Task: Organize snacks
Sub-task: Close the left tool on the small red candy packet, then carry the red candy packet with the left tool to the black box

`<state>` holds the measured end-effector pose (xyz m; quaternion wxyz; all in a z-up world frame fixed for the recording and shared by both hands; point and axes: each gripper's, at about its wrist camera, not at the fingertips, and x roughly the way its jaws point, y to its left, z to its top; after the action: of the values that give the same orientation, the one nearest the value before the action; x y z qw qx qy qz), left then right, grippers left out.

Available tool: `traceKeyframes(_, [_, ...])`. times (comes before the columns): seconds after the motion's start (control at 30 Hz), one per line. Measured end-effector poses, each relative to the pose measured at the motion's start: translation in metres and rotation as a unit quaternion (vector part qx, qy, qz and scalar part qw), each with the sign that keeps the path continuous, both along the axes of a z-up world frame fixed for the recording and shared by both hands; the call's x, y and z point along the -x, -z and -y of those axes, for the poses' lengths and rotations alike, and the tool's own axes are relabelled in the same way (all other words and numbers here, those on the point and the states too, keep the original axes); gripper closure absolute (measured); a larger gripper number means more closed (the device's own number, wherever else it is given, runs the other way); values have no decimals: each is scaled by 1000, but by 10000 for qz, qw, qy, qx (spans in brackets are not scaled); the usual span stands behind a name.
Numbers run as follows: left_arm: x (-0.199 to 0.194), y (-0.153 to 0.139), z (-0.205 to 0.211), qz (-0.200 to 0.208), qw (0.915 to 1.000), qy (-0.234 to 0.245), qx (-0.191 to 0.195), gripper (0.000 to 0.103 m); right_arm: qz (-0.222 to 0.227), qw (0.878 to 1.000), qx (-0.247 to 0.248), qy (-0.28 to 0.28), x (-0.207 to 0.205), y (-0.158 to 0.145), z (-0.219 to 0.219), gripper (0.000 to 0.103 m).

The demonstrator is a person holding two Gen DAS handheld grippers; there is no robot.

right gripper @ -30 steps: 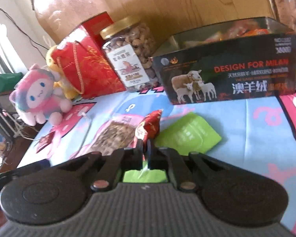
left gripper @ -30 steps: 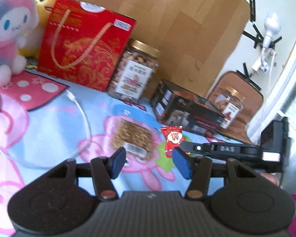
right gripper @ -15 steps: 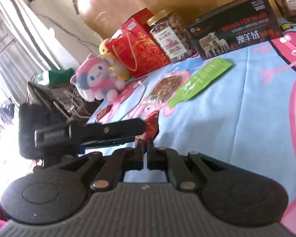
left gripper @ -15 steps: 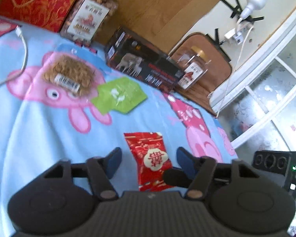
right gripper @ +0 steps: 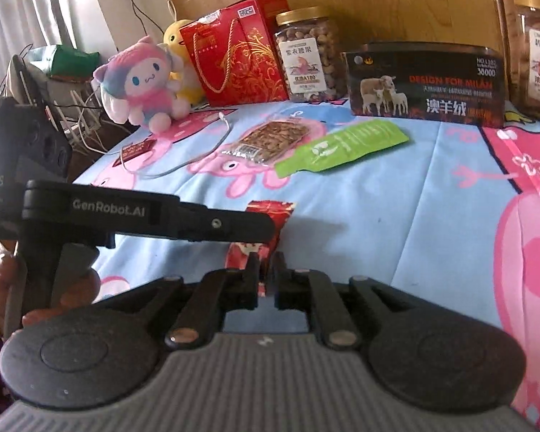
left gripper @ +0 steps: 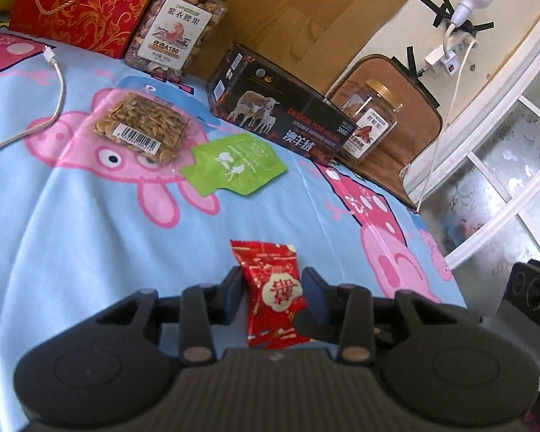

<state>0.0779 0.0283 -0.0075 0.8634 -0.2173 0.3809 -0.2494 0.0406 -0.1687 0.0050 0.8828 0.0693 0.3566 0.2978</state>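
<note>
1. Left gripper (left gripper: 273, 292), black body with blue pads: the fingers now stand close against both sides of the small red foil snack packet with a white round emblem (left gripper: 275, 297), where half a second ago they were spread wide of it. Whether the pads truly press the foil cannot be told.
2. Right gripper (right gripper: 266, 273), black: fingers drawn nearly together, pinching the packet's lower edge, as it did a second ago. The packet (right gripper: 270, 212) is held between both tools, above the blue cartoon-pig sheet (left gripper: 90, 244).
3. The left tool's arm, lettered "GenRobot.AI", with "DAS" on its body, crosses the right wrist view in front of the packet.
4. Flat green spouted pouch with a white flower mark (left gripper: 235, 168), lying on the sheet, well apart from the packet; its position matches the earlier frames.
5. Clear bag of seeds with a barcode sticker (left gripper: 140, 127), just beside the pouch.
6. White charging cable (left gripper: 55, 72), curving past the seed bag.
7. Black open-topped box with sheep picture (right gripper: 426, 84), reading "DESIGN FOR MILAN", "澳羊绒", "38000".
8. Gold-lidded clear jar of nuts (left gripper: 178, 23), label "紫衣腰果", "A180".
9. Second gold-lidded jar (left gripper: 372, 124), right of the box; label unclear.
10. Red gift bag with gold scrollwork and cord handle (right gripper: 234, 54).
11. Pink plush toy (right gripper: 144, 82), with a yellow plush (right gripper: 178, 41) behind.
</note>
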Motion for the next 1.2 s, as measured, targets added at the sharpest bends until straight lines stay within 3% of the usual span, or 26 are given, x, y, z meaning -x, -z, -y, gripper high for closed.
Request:
traceKeyframes(0.7, [11, 3, 0, 208, 9997, 146, -15, 67, 44, 10000, -55, 17, 6, 5, -1, 77])
traceKeyframes(0.97, [12, 7, -7, 266, 9993, 215, 173, 67, 193, 9997, 81, -80, 14, 5, -10, 78])
traceKeyframes(1.03, [13, 8, -8, 295, 9991, 239, 173, 67, 260, 9993, 187, -172, 18, 5, -15, 87])
traceKeyframes(1.2, [14, 8, -10, 316, 9990, 254, 210, 67, 515, 9973, 474, -223, 24, 5, -24, 84])
